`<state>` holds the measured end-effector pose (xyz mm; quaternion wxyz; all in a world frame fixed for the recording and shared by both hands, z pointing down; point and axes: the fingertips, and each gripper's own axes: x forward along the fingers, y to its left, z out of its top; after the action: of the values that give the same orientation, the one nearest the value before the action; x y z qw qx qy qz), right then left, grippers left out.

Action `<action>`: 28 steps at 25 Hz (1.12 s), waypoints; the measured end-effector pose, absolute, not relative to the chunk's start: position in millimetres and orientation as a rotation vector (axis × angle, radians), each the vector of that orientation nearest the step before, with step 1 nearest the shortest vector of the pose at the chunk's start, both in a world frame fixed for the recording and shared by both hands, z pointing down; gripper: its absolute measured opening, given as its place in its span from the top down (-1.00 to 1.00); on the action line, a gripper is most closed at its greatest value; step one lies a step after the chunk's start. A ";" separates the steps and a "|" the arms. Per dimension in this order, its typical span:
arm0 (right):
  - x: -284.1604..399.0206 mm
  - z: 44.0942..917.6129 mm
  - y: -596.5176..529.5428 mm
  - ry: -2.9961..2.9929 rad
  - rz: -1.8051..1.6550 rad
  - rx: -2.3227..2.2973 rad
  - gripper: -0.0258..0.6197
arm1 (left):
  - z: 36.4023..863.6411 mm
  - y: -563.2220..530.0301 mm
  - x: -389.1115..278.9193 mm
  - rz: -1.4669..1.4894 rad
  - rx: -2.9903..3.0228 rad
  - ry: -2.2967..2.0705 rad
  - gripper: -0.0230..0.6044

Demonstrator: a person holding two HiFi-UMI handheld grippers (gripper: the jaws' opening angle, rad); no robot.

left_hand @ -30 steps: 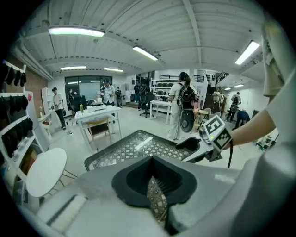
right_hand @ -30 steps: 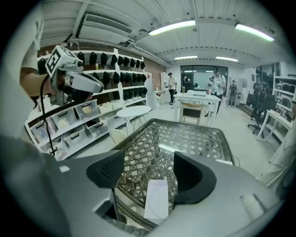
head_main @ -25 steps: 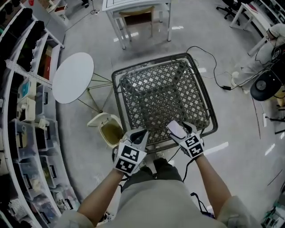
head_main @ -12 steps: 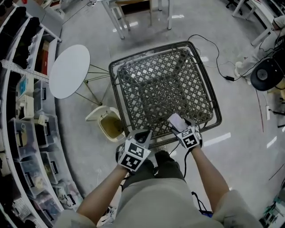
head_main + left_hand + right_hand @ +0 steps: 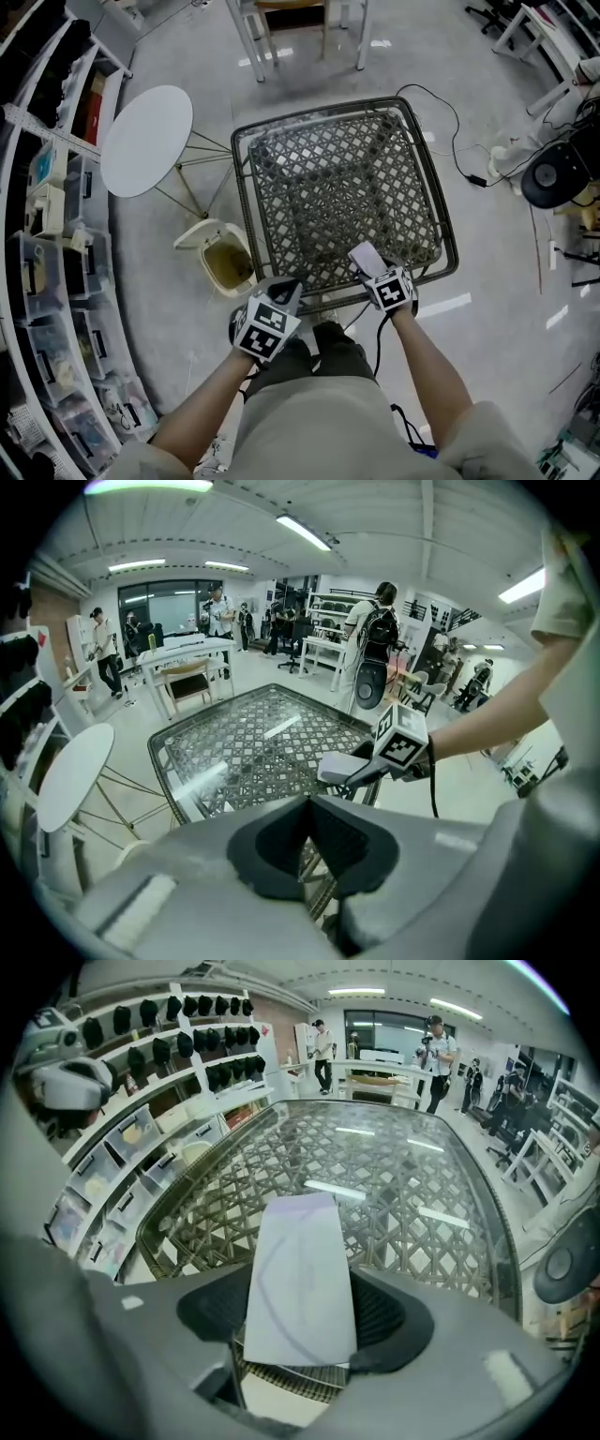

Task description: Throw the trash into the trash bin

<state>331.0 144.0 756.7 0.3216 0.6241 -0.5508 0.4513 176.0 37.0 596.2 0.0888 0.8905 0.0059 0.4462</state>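
Observation:
My right gripper [image 5: 367, 261] is shut on a flat white packet [image 5: 363, 257] over the near rim of the glass-topped wicker table [image 5: 342, 187]. Its jaws have just been closing, with the packet [image 5: 302, 1279] between them and sticking out past the tips. My left gripper [image 5: 286, 289] hangs shut and empty beside the table's near left corner; in the left gripper view its pads [image 5: 323, 832] meet. The cream trash bin [image 5: 228, 262], lid open, stands on the floor left of the table, just beyond the left gripper.
A round white side table [image 5: 147, 139] stands beyond the bin. Storage shelves [image 5: 47, 234] line the left side. A desk with a chair [image 5: 291, 19] is at the far end. Cables [image 5: 450, 122] and a black stool [image 5: 553, 178] lie to the right.
Both grippers have sunk lower at the table's near edge. The white packet has stayed in the right gripper throughout.

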 end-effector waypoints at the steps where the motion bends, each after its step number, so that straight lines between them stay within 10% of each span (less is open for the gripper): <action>1: 331.4 750.6 142.2 -1.447 1.190 1.638 -0.06 | 592.6 33.2 174.4 1.321 2.656 0.007 0.92; 28: 174.1 508.5 -77.7 -2.023 0.669 1.441 -0.06 | 495.2 -118.0 -17.9 1.051 2.629 -0.730 0.92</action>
<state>174.1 -77.7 508.5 0.2809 0.5377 -0.7548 0.2496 -17.9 -118.0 495.2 0.1087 0.8938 -0.2482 0.3574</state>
